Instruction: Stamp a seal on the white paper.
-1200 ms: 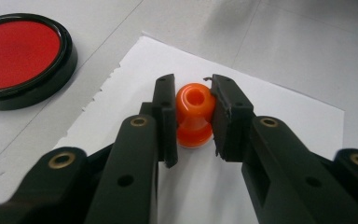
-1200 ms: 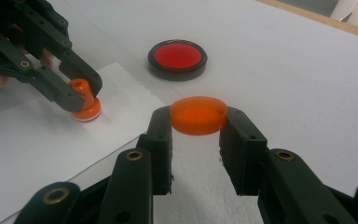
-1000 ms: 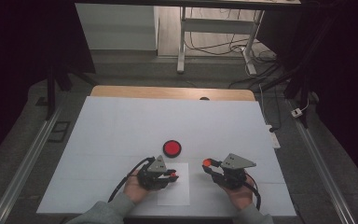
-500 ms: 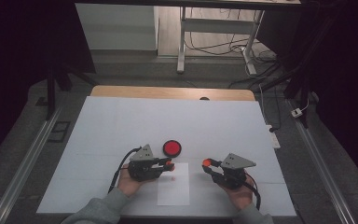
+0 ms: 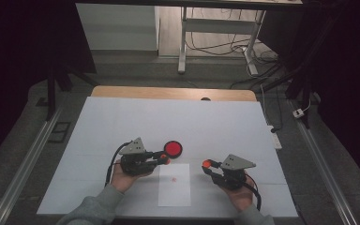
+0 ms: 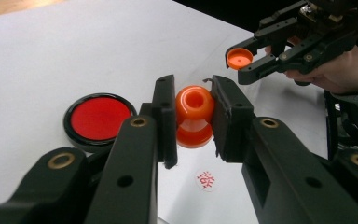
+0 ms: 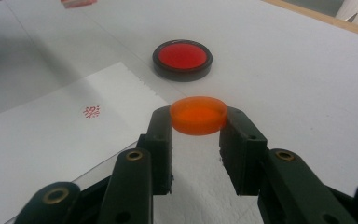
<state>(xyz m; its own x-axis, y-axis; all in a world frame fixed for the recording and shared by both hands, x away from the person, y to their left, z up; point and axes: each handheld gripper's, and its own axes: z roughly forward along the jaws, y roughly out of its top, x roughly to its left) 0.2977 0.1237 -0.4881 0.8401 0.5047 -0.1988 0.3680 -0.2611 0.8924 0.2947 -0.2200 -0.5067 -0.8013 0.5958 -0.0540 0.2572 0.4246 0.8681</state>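
Observation:
An orange stamp (image 6: 194,114) sits clamped between the jaws of my left gripper (image 5: 165,159), which is shut on it, just left of the paper's top edge. The round red ink pad (image 5: 172,148) in its black case lies right beside the left gripper's tips. A white paper sheet (image 5: 174,184) in front of the pad carries a small red stamped mark (image 5: 173,178). My right gripper (image 5: 207,165) hovers right of the paper, shut on a flat orange cap (image 7: 198,114). The left gripper view shows the right gripper holding the cap (image 6: 240,58) at top right.
The white table cover (image 5: 122,122) runs to a wooden far edge (image 5: 168,92). Metal rails (image 5: 23,164) flank the table on both sides. A desk frame (image 5: 183,42) and cables stand on the floor beyond.
My left gripper has lifted the stamp off the paper and moved it away toward the ink pad, leaving a red mark. The right gripper has stayed put.

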